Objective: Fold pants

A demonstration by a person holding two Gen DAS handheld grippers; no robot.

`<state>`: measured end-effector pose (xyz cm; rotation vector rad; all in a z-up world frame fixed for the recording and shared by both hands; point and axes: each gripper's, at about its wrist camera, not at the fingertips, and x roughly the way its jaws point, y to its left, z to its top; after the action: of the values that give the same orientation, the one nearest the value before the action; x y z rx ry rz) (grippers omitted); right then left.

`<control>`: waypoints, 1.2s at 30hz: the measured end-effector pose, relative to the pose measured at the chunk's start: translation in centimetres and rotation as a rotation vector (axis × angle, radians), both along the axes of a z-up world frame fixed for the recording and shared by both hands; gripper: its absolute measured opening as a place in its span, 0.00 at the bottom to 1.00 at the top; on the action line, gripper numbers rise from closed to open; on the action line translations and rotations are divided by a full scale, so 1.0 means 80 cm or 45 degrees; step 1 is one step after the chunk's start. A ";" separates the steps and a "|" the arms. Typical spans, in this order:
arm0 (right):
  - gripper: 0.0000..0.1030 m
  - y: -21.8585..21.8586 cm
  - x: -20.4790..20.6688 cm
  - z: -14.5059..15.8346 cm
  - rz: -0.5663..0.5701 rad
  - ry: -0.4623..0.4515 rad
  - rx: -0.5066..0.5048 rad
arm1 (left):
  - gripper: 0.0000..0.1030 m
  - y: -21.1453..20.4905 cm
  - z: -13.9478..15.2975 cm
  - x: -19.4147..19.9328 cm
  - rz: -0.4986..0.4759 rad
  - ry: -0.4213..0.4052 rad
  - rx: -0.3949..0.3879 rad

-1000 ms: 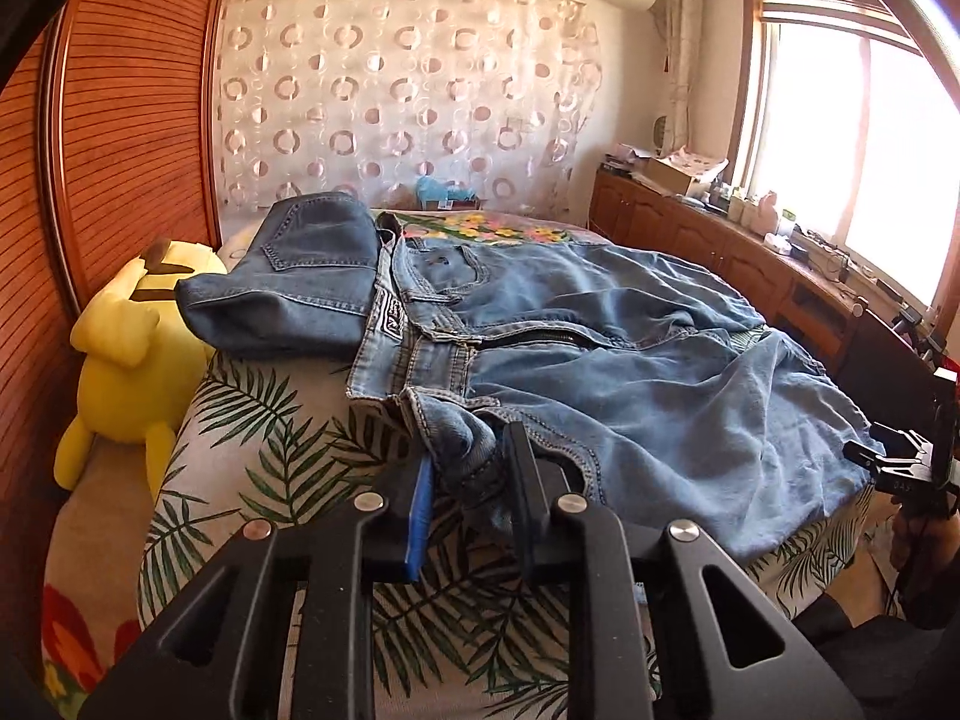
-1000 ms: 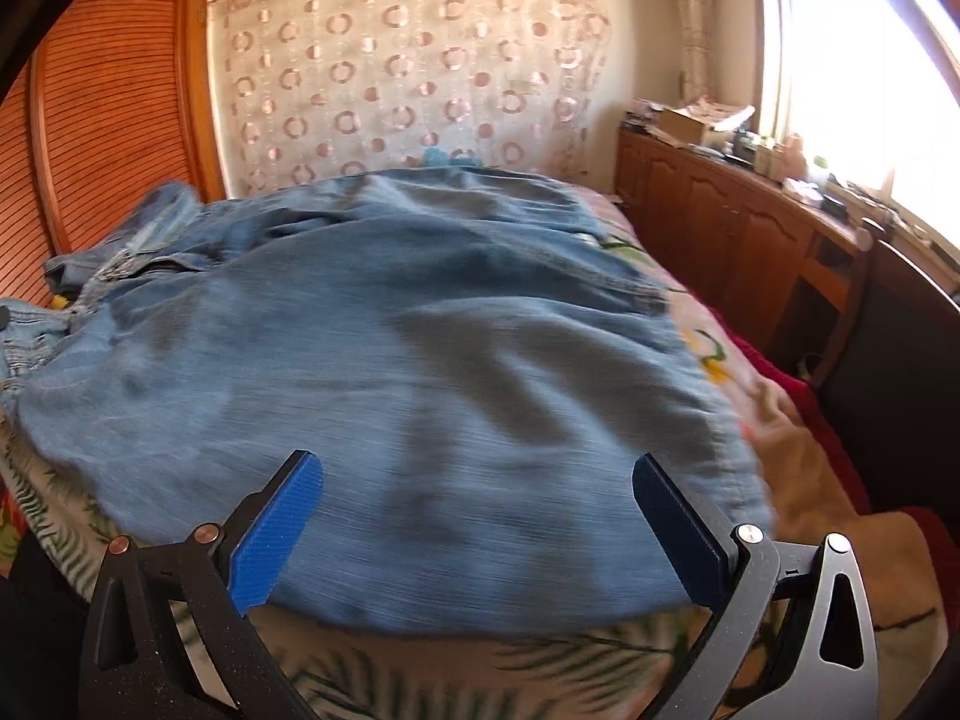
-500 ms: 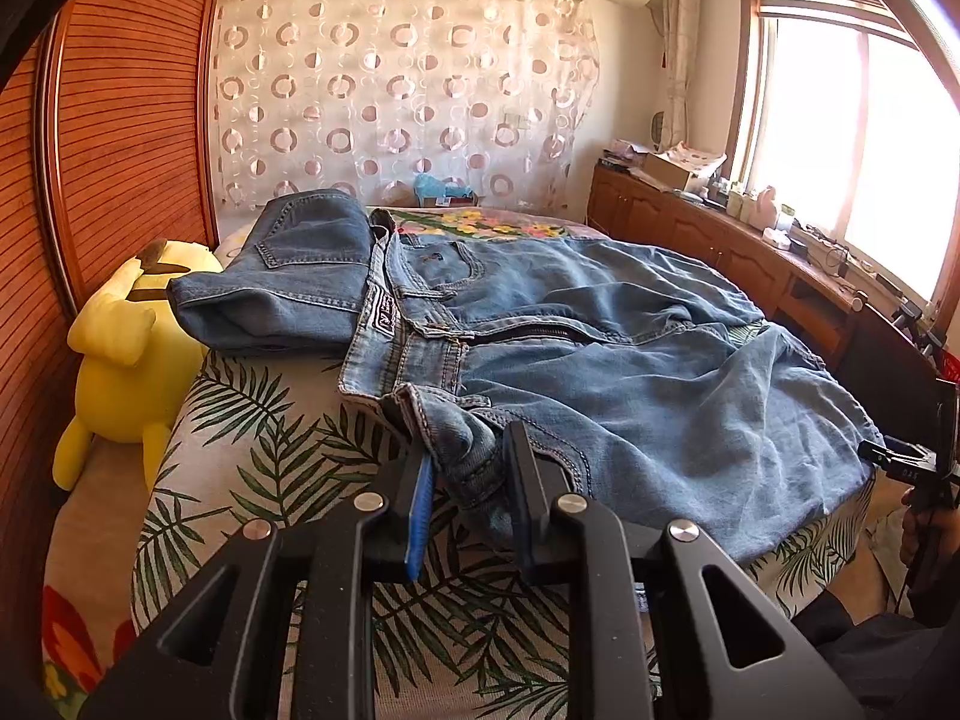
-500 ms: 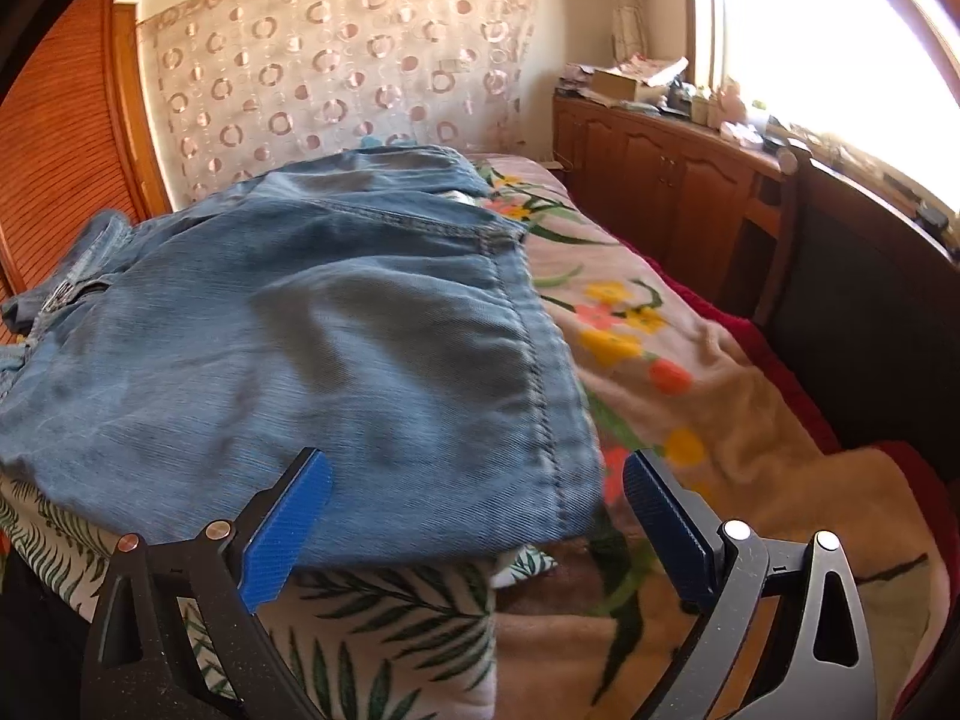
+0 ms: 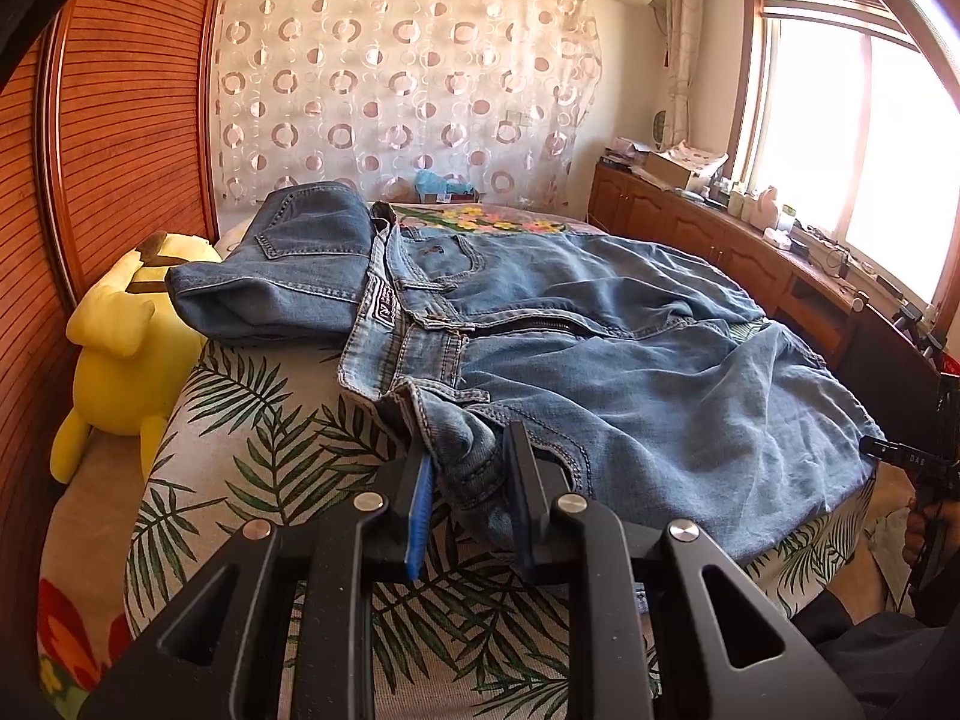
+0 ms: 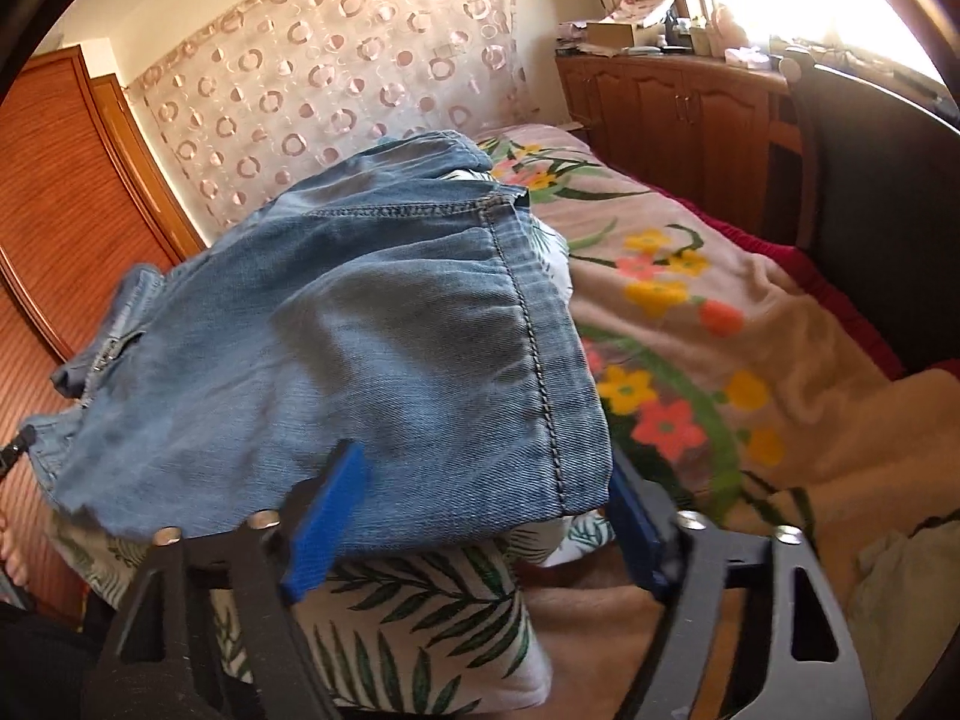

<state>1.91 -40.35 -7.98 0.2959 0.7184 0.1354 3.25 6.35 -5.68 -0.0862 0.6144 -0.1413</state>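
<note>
Light blue jeans [image 5: 600,372] lie spread across a bed with a palm-leaf sheet [image 5: 252,420]. My left gripper [image 5: 468,480] is shut on the jeans' waistband at the near edge. In the right wrist view the leg hem of the jeans [image 6: 540,372] hangs over the bed's corner. My right gripper [image 6: 480,504] is open, its blue-padded fingers [image 6: 324,516] either side of the hem corner, not closed on it. The right gripper also shows in the left wrist view [image 5: 912,456] at the far right.
A second, folded pair of jeans [image 5: 282,264] lies at the back left. A yellow plush toy [image 5: 126,354] sits by the wooden wardrobe [image 5: 120,120]. A floral blanket [image 6: 690,330] covers the bed's right side. A wooden cabinet [image 5: 720,246] runs under the window.
My right gripper has swung right along the leg's end to the hem corner and narrowed its opening. The left gripper stays shut on the waistband and has barely moved.
</note>
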 end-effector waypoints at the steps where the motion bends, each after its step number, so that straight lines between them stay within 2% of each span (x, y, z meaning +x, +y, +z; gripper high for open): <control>1: 0.61 -0.001 -0.001 0.003 0.007 0.004 -0.006 | 0.22 0.000 0.000 0.000 -0.002 0.000 0.003; 2: 0.50 -0.002 0.000 0.006 0.012 -0.003 -0.029 | 0.22 0.000 0.000 0.000 -0.004 -0.002 0.005; 4: 0.40 -0.002 -0.003 0.015 -0.012 -0.030 -0.124 | 0.22 0.000 0.001 0.001 -0.005 -0.004 0.001; 5: 0.35 -0.005 -0.005 0.020 -0.006 -0.043 -0.127 | 0.22 0.000 0.001 0.002 -0.006 -0.005 -0.002; 17: 0.11 -0.003 -0.023 0.050 0.021 -0.188 -0.207 | 0.21 -0.002 0.012 0.010 0.003 -0.047 0.016; 26: 0.08 0.016 0.007 0.075 0.061 -0.332 -0.286 | 0.19 0.008 0.059 0.040 0.001 -0.149 0.006; 32: 0.07 0.024 0.034 0.090 0.052 -0.378 -0.307 | 0.19 0.018 0.078 0.070 0.000 -0.179 -0.016; 36: 0.07 0.036 0.062 0.095 0.063 -0.410 -0.342 | 0.19 0.027 0.087 0.097 -0.009 -0.180 -0.095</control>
<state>6.83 -37.50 -0.35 -0.0029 0.4175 0.1281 11.02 8.47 1.31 -0.1448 0.4686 -0.1758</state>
